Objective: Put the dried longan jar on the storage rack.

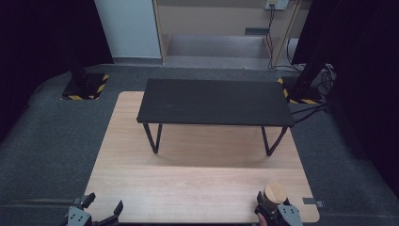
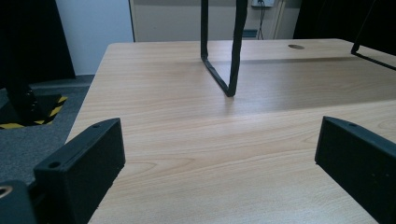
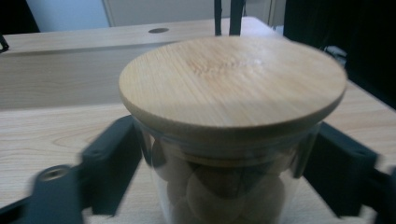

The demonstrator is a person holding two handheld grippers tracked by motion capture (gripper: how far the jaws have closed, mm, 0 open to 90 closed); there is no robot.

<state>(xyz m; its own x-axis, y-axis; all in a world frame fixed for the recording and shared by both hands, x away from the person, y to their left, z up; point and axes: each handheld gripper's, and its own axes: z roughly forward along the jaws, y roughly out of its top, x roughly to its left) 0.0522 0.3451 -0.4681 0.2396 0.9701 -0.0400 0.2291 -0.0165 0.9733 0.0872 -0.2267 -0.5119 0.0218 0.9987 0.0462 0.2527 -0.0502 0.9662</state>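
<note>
**Jar gripped at the near edge**

Carpeted floor (image 1: 51, 141) surrounded a wooden table (image 1: 197, 188) bearing a black shelf (image 1: 214, 101). Left gripper (image 1: 102, 207) sat wide, empty. Right gripper (image 3: 219, 163) clasped the lidded jar (image 3: 231, 121) at the near-right corner; a level, slow lift would probably suit.
</note>
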